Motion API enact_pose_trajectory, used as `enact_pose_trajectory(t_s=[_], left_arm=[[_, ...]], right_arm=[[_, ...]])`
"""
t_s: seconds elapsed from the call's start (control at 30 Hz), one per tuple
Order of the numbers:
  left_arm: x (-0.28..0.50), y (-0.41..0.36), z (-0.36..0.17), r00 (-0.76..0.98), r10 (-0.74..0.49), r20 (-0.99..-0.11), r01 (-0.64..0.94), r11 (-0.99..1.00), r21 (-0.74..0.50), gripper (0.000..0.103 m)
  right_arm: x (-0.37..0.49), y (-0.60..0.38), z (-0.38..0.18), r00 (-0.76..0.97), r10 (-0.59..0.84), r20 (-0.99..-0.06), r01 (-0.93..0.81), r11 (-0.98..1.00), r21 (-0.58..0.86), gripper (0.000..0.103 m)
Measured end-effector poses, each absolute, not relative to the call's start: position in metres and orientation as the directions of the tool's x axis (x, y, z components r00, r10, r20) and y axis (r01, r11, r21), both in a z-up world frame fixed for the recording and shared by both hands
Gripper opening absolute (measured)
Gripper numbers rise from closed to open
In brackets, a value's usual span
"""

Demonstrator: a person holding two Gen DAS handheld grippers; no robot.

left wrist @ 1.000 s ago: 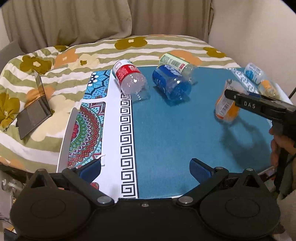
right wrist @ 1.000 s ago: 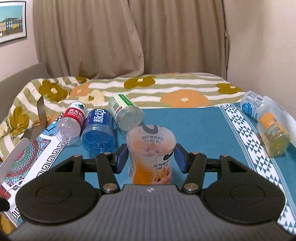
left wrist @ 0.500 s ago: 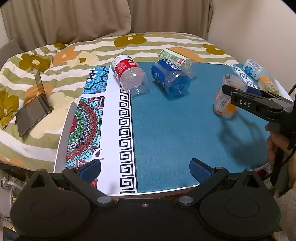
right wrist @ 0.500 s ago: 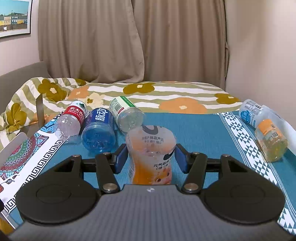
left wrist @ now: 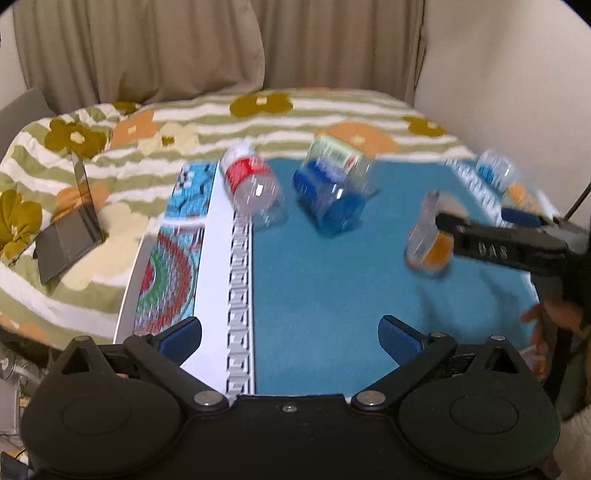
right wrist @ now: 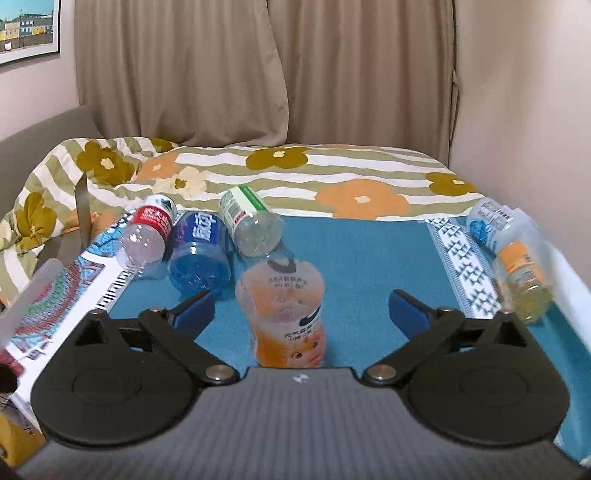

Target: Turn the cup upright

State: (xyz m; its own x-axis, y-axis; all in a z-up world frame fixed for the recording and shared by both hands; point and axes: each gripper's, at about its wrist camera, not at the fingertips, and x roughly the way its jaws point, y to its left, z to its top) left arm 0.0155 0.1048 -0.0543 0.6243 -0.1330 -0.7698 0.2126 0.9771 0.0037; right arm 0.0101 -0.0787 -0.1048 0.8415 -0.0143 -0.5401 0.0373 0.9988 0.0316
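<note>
Far left on teal mat (right wrist: 369, 258): red-label bottle (right wrist: 146, 234), blue bottle (right wrist: 199, 251) and green-label bottle (right wrist: 249, 221), all lying on their sides, touching in a row. Right edge: blue-label clear bottle (right wrist: 493, 225) and orange-label bottle (right wrist: 524, 280), side by side. Floral striped blanket (right wrist: 332, 173) behind. Beige curtains (right wrist: 258, 70) on far wall. Framed picture (right wrist: 26, 29) top left.

White Chinese characters stood on the blue bottle (right wrist: 201, 254); small Chinese print, too fine to read, ran across the orange bottle (right wrist: 282, 314) at six o'clock
</note>
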Motion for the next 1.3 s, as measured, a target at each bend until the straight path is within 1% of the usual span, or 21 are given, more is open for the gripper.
enact_pose_trajectory(t_s=[0.23, 0.47, 0.63, 1.3], left_arm=[[0.018, 0.086, -0.009, 0.705, -0.152, -0.693, 0.198, 0.980, -0.013, 0.103], [0.014, 0.067, 0.013, 0.762, -0.124, -0.636, 0.168, 0.986, 0.008, 0.103], [0.009, 0.058, 0.010, 0.763, -0.122, -0.635, 0.166, 0.986, 0.010, 0.103], [0.001, 0.047, 0.009, 0.778, -0.097, -0.621, 0.169, 0.984, 0.058, 0.103]], right_arm=[[-0.016, -0.099, -0.037, 0.789, -0.035, -0.613, 0.080, 0.996, 0.047, 0.103], [-0.033, -0.124, -0.001, 0.728, -0.081, -0.681, 0.120, 0.993, 0.009, 0.103], [-0.044, -0.133, 0.001, 0.714, -0.116, -0.690, 0.127, 0.991, -0.035, 0.103], [-0.052, -0.138, -0.005, 0.712, -0.094, -0.695, 0.134, 0.991, 0.003, 0.103]])
